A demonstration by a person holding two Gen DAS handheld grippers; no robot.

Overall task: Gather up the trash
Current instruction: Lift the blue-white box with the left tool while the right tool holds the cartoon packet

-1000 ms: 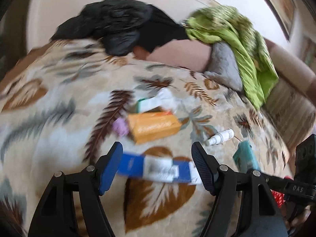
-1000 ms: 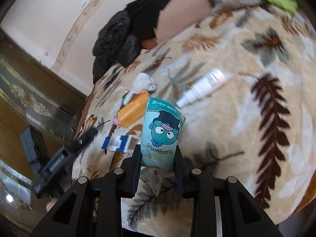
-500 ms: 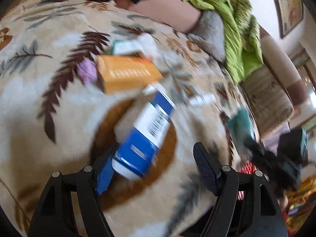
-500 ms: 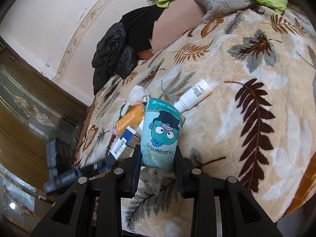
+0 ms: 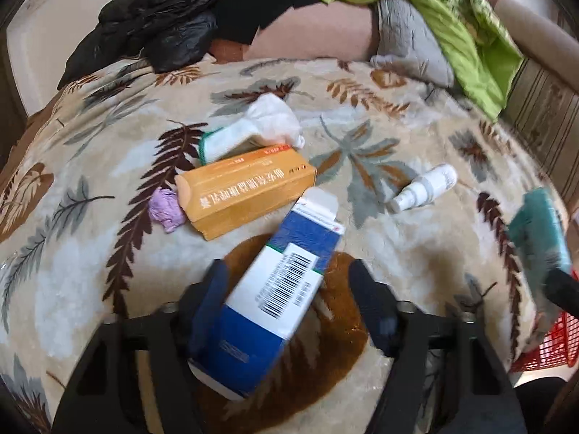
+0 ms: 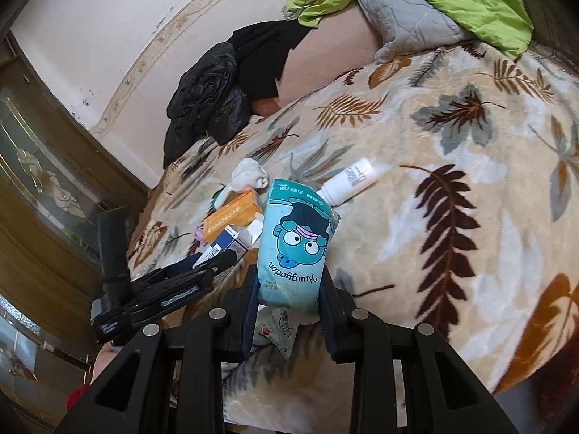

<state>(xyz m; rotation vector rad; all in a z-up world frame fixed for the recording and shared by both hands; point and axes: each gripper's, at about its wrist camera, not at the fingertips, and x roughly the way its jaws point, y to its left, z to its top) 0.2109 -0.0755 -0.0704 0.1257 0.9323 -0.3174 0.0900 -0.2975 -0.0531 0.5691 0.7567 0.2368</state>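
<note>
My left gripper [image 5: 289,289] is open around a blue and white carton [image 5: 275,300] that lies tilted between its fingers on the leaf-patterned blanket [image 5: 90,253]. Beyond it lie an orange box [image 5: 246,191], a purple crumpled scrap [image 5: 166,209], a white wad with a green-rimmed packet [image 5: 253,130] and a white spray bottle [image 5: 423,188]. My right gripper [image 6: 287,289] is shut on a teal cartoon tissue pack [image 6: 296,238], held above the blanket; the pack shows at the right of the left wrist view [image 5: 539,231]. The left gripper appears in the right wrist view [image 6: 173,289].
A red mesh basket [image 5: 550,340] sits at the bed's right edge. Black clothes [image 5: 159,29], a grey pillow [image 5: 409,39] and a green cover [image 5: 466,29] lie at the far end. A dark wooden door [image 6: 47,188] stands on the left.
My left gripper has closed in on the blue and white carton, which turned from lying crosswise to pointing away between the fingers. The right gripper keeps holding the tissue pack.
</note>
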